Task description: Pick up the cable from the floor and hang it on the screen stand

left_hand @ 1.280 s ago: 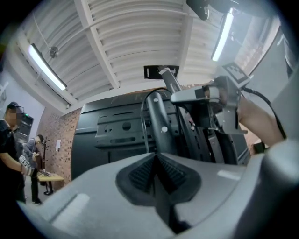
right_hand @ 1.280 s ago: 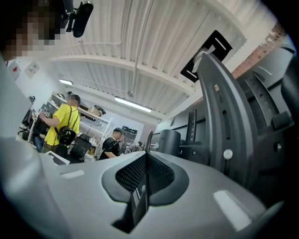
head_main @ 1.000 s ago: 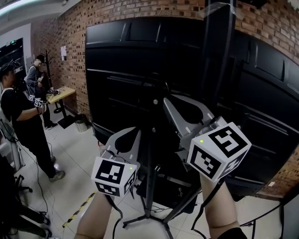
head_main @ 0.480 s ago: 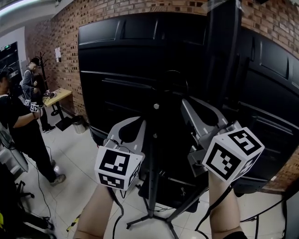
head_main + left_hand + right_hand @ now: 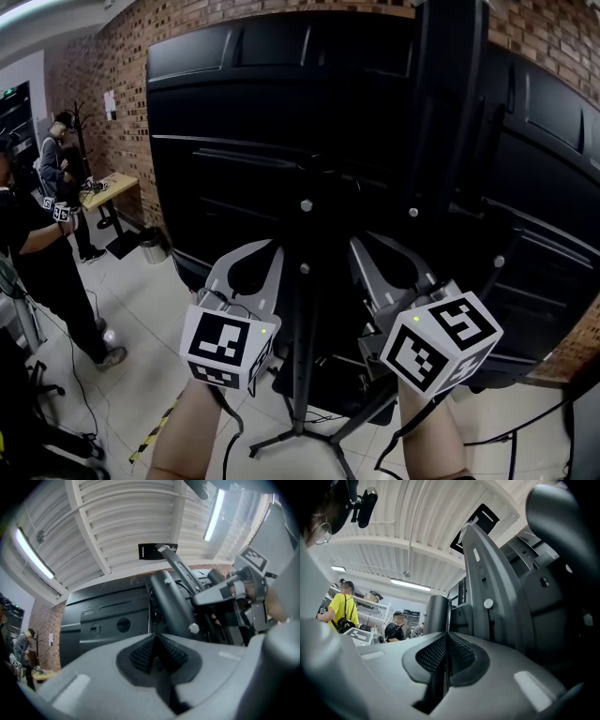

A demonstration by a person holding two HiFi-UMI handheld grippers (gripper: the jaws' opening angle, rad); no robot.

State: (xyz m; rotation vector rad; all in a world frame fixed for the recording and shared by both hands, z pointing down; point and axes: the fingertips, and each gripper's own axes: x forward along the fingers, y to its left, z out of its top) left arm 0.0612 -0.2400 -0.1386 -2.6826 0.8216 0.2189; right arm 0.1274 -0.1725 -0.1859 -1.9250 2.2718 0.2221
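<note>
A single large black screen (image 5: 244,112) is filling the view ahead of both tongs, its ribbed back panel facing them. One dark stand (image 5: 302,319) is rising from the floor (image 5: 141,319). Its upright pole is passing between the two tongs and its legs are spreading out on the floor below them.

Two bare forearms are reaching up from the bottom edge. The left forearm (image 5: 192,431) is leaning slightly inward and the right forearm (image 5: 436,441) is standing nearly upright. Each is carrying one pair of tongs angled forward and a little upward towards the pole.

The left tongs (image 5: 270,247) are sitting just to the left of the pole and the right tongs (image 5: 360,246) just to its right, with the tips of both near it. Two marker cubes, one on the left (image 5: 225,347) and one on the right (image 5: 441,342), are riding at the wrists.

Both pairs are staying pressed together with nothing between them. The left ribbed pads (image 5: 140,656) are meeting edge to edge, and the right pads (image 5: 431,654) are doing the same.

Two people (image 5: 42,244) are standing well off to the left of the left tongs.

The cable (image 5: 337,167) is showing only as a faint thin dark loop against the panel, above and ahead of the tongs near the pole's top. Neither pair is holding it.
</note>
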